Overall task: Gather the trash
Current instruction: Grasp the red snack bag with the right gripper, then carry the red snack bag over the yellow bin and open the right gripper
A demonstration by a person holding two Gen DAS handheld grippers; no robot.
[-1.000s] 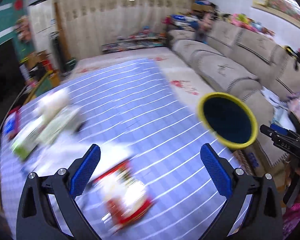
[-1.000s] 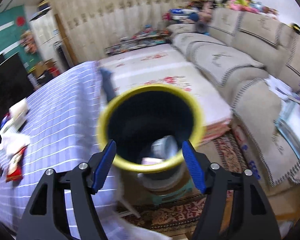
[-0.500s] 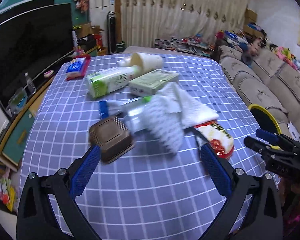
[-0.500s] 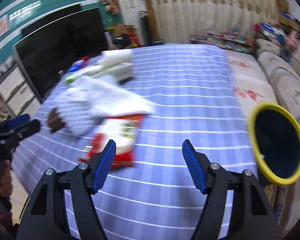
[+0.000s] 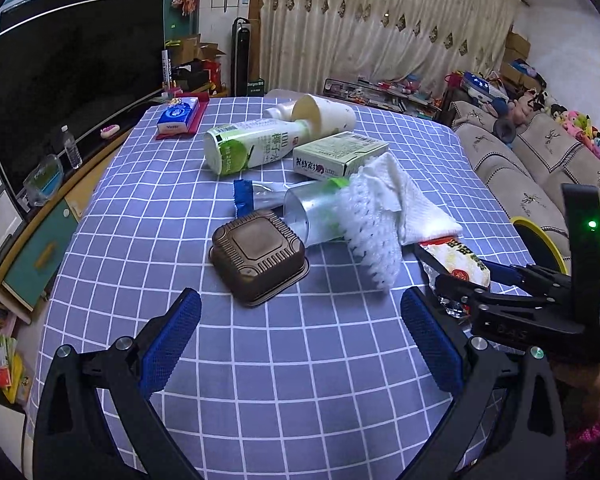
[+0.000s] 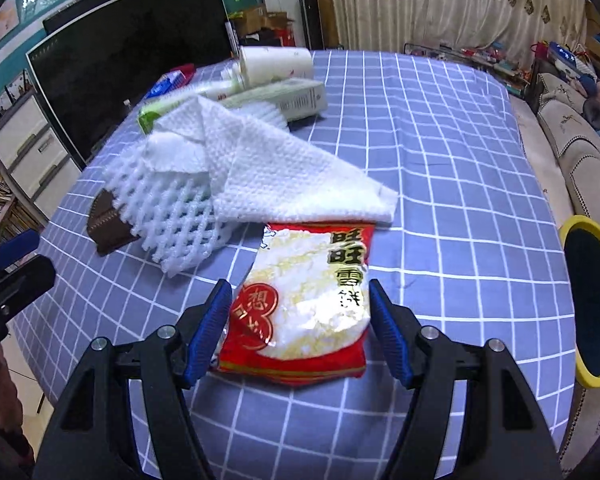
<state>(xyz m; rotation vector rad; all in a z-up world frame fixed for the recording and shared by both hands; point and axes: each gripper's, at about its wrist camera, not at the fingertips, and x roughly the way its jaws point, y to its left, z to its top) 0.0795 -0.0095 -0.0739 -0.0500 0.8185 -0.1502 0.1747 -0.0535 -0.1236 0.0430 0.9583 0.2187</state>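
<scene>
- The left gripper [image 5: 300,344] hung over bare checked tablecloth [image 5: 260,400], its jaws wide apart and empty, the brown tray [image 5: 258,255] just ahead.
- The right gripper [image 6: 300,324] tilted steeply down, its jaws open on either side of the red snack packet [image 6: 304,304]; the pads seemed not yet pressing.
- The step looked like picking up that packet: closing came next, then carrying it right to the yellow-rimmed bin [image 6: 592,300] beside the table.
</scene>
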